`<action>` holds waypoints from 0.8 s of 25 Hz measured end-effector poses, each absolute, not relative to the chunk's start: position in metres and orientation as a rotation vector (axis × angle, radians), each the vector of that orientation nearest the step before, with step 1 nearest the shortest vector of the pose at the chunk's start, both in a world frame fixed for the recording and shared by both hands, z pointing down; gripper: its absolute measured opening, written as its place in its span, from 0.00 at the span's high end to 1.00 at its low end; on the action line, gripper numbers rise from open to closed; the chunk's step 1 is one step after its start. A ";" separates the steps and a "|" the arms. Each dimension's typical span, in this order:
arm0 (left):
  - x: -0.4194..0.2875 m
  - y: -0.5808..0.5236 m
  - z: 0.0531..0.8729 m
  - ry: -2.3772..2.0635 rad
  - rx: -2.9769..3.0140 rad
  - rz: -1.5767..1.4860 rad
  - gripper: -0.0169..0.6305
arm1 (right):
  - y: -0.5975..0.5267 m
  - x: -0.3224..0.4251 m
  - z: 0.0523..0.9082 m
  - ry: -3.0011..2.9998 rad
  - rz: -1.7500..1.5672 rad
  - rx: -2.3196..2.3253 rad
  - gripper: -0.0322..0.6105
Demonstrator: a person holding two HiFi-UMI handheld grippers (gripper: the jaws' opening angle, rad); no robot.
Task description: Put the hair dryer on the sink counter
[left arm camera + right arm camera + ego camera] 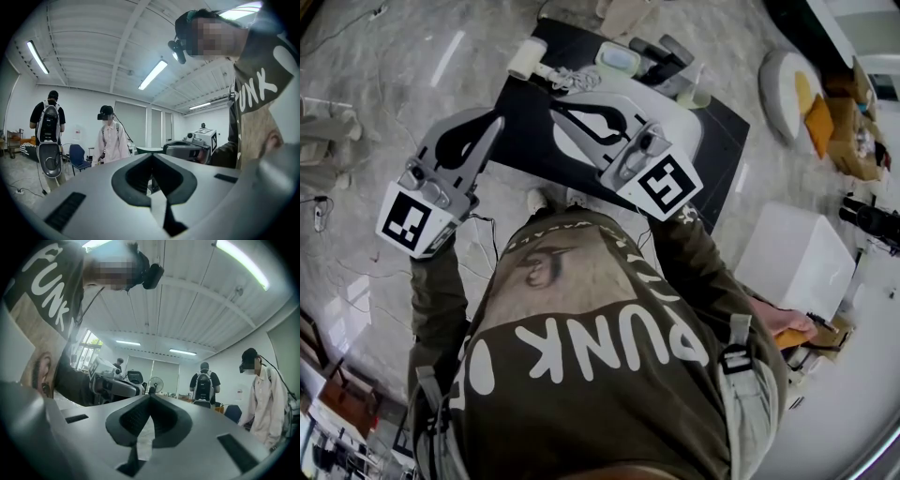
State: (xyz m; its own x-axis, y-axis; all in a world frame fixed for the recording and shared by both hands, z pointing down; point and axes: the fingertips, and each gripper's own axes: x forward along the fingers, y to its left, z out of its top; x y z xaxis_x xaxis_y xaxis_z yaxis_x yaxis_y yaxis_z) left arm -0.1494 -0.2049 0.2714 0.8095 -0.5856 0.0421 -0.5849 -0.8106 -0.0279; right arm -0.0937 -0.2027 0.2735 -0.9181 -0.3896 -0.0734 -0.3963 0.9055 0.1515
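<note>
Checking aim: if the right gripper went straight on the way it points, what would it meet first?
Nothing near: the right gripper, jaws shut and empty, points out over the room. The first thing in line seems to be a standing fan far off, though depth is unclear.

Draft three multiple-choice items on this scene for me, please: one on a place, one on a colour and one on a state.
1. Where is the hair dryer?
A) on the sink counter
B) on the floor
C) in a gripper

2. What colour is the hair dryer?
A) black
B) white
C) red

3. How do the right gripper jaws stand?
A) wide apart
B) shut on the cord
C) shut and empty

Answers:
1 A, it lies at a corner of the counter.
2 B, its body shows white against the black top.
3 C, the tips meet with nothing between them.
</note>
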 end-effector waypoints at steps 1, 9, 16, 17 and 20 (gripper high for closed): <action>-0.150 -0.205 0.272 0.963 -2.978 -0.079 0.97 | -0.203 -0.093 0.274 3.026 0.253 -0.627 0.94; -0.149 -0.201 0.269 0.962 -2.965 -0.082 0.97 | -0.202 -0.089 0.271 3.020 0.255 -0.643 0.94; -0.148 -0.202 0.272 0.966 -2.963 -0.089 0.97 | -0.202 -0.089 0.274 3.019 0.251 -0.636 0.94; -0.147 -0.201 0.271 0.965 -2.963 -0.088 0.97 | -0.201 -0.088 0.274 3.021 0.250 -0.635 0.94; -0.146 -0.199 0.270 0.964 -2.964 -0.083 0.97 | -0.199 -0.089 0.274 3.024 0.251 -0.632 0.94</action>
State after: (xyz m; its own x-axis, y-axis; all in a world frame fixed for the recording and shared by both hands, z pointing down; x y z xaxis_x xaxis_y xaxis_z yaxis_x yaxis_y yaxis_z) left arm -0.1463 -0.1992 0.2696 0.8074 -0.5884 0.0434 -0.5871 -0.8086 -0.0395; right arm -0.0886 -0.1992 0.2739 -0.9159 -0.3944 -0.0745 -0.4013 0.9037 0.1492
